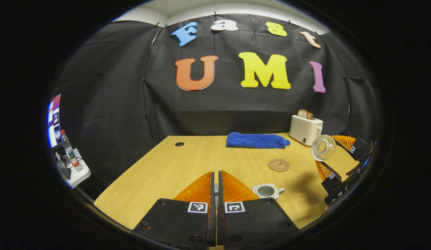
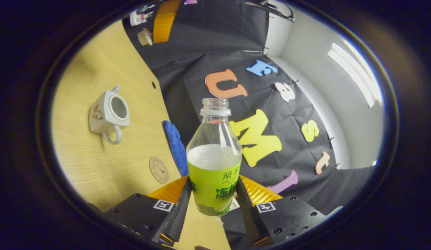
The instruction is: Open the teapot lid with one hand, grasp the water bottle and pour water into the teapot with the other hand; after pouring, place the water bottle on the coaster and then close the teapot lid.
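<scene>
Right gripper [image 2: 212, 205] jaws are clamped on the uncapped water bottle [image 2: 214, 163], tilted, held off the surface; the open teapot [image 2: 109, 113] sits beyond the coaster [image 2: 159, 169]. Left gripper [image 1: 215, 205] jaws look closed; can't tell if they pinch the lid.

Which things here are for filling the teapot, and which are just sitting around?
For the job: teapot, its lid off; lid; water bottle, held in the right gripper; coaster; left gripper.

Just lying about: blue towel, toaster with bread, table.
</scene>
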A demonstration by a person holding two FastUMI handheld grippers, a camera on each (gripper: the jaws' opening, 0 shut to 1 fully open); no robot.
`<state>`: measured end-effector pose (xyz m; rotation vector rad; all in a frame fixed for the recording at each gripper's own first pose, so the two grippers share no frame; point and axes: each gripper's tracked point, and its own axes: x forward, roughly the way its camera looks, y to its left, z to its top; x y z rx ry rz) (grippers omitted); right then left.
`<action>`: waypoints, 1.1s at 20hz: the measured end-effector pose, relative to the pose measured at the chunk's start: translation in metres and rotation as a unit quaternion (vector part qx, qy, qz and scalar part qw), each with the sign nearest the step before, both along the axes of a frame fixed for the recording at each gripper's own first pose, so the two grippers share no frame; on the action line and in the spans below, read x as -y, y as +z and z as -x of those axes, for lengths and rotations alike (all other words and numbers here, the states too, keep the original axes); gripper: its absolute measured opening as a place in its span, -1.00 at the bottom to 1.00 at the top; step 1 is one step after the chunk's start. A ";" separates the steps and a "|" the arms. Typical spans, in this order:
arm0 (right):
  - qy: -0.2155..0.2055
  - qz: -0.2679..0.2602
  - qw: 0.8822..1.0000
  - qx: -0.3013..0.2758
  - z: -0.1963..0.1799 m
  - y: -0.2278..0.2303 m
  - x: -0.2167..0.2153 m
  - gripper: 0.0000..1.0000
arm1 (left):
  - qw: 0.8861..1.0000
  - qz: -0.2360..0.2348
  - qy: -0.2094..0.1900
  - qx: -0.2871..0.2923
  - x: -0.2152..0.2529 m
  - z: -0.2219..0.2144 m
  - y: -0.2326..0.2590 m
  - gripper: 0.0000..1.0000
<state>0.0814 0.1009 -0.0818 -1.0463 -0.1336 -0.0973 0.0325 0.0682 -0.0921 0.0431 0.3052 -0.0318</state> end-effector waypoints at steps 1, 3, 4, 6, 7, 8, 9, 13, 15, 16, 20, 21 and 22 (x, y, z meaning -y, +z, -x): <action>-0.003 -0.031 0.999 -0.009 -0.004 0.001 0.006 0.41 | 1.000 0.005 -0.002 0.001 0.003 0.001 0.001 -0.92; -0.005 -0.101 0.995 -0.026 -0.012 0.005 0.016 0.41 | 1.000 0.007 -0.003 0.004 0.004 0.001 0.002 -0.93; -0.006 -0.139 0.990 -0.036 -0.018 0.005 0.020 0.45 | 1.000 0.008 -0.002 0.006 0.003 0.001 0.003 -0.92; -0.006 -0.216 0.974 -0.068 -0.026 0.005 0.028 0.45 | 1.000 0.020 -0.004 0.006 0.005 0.000 0.004 -0.92; -0.002 -0.252 0.964 -0.083 -0.030 0.005 0.028 0.45 | 1.000 0.027 -0.006 0.006 0.006 0.001 0.005 -0.92; 0.003 -0.285 0.954 -0.093 -0.035 0.007 0.031 0.40 | 0.999 0.032 -0.007 0.008 0.008 0.001 0.007 -0.92; 0.010 -0.317 0.942 -0.104 -0.039 0.007 0.030 0.41 | 0.999 0.033 -0.006 0.011 0.007 0.002 0.008 -0.93; -0.001 -0.403 0.905 -0.136 -0.070 -0.001 0.028 0.40 | 0.999 0.041 0.001 0.019 0.002 0.001 0.013 -0.92; 0.005 -0.435 0.888 -0.152 -0.086 -0.008 0.014 0.41 | 0.999 0.047 0.005 0.015 -0.002 -0.001 0.009 -0.92; 0.012 -0.450 0.878 -0.165 -0.093 -0.013 0.005 0.41 | 0.999 0.045 0.009 0.014 -0.004 -0.002 0.009 -0.92; 0.014 -0.493 0.851 -0.183 -0.123 -0.030 -0.018 0.40 | 0.999 0.044 0.015 0.011 -0.009 -0.003 0.005 -0.92; 0.007 -0.495 0.849 -0.184 -0.130 -0.035 -0.019 0.42 | 0.999 0.043 0.017 0.010 -0.010 -0.004 0.004 -0.92; 0.003 -0.499 0.847 -0.185 -0.137 -0.038 -0.022 0.41 | 0.999 0.043 0.018 0.008 -0.011 -0.004 0.003 -0.92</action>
